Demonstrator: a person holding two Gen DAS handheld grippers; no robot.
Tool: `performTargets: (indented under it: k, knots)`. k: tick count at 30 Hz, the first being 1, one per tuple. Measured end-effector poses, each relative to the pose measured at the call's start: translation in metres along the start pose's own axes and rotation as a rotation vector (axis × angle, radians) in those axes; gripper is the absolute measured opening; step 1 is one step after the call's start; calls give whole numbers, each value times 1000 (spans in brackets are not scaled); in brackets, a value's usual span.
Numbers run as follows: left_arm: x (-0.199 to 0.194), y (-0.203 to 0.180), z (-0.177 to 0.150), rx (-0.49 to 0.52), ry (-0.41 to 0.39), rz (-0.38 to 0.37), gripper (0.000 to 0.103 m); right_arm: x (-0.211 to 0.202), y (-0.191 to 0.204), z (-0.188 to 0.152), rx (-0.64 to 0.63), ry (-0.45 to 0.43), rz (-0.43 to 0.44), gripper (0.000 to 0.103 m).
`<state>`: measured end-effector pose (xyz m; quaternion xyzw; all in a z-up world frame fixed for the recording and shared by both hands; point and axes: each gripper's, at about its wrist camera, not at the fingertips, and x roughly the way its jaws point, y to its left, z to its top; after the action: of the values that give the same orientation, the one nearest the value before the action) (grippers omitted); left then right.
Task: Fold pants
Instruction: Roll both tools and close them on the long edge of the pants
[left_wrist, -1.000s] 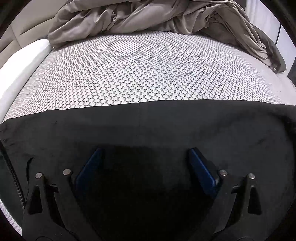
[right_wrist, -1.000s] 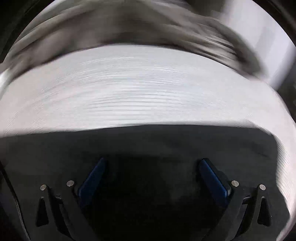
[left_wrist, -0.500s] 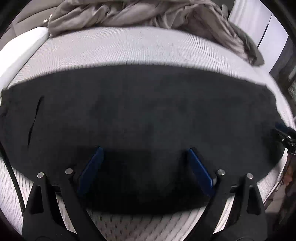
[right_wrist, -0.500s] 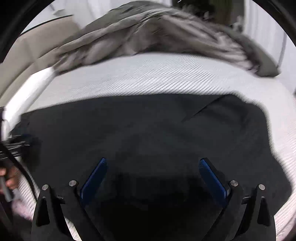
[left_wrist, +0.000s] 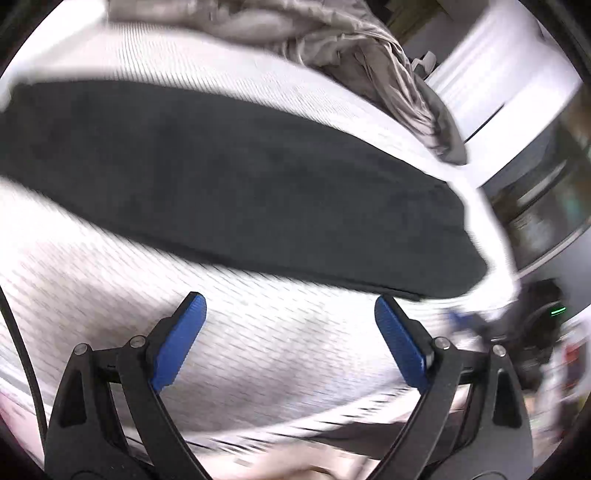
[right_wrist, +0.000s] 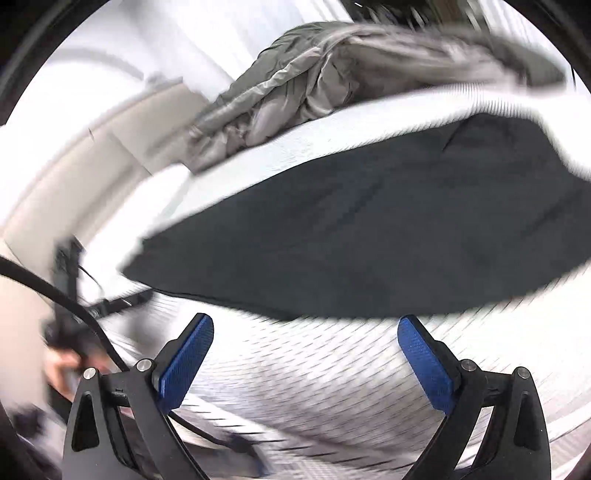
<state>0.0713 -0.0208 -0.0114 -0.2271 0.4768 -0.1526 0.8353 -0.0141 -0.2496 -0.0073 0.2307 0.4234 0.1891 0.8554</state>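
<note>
The pants (left_wrist: 236, 184) lie flat as 1 long dark strip across the middle of the mattress (left_wrist: 280, 354). My left claw (left_wrist: 288, 332) and right claw (right_wrist: 304, 350) hover wide open, empty. Next, I judge, grab an end and fold lengthwise.

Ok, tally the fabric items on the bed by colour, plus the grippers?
Black pants: 1
Grey blanket: 1
Grippers, both open, holding nothing: 2 (left gripper, right gripper)
Total: 4
</note>
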Motion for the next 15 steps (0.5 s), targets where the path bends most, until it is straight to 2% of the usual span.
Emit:
performTargets:
  k: [4,6,8,10,13,15]
  knots:
    - [13,-9,-6,-29,1,-54,90,21,-2,-1,77,21,117,101]
    - [19,-6,-5,-68,0,-93,84,29,-8,0,143,12,177,101]
    - [29,4,1,-155,0,-176,77,29,-13,0,203,-13,231,101]
    - [42,13,7,-235,7,-220,68,34,-20,5,254,-50,271,100]
    - [56,6,11,-236,12,-214,62,40,-19,13,300,-100,274,96]
    - [65,0,12,-231,12,-215,62,44,-14,24,303,-114,265,91]
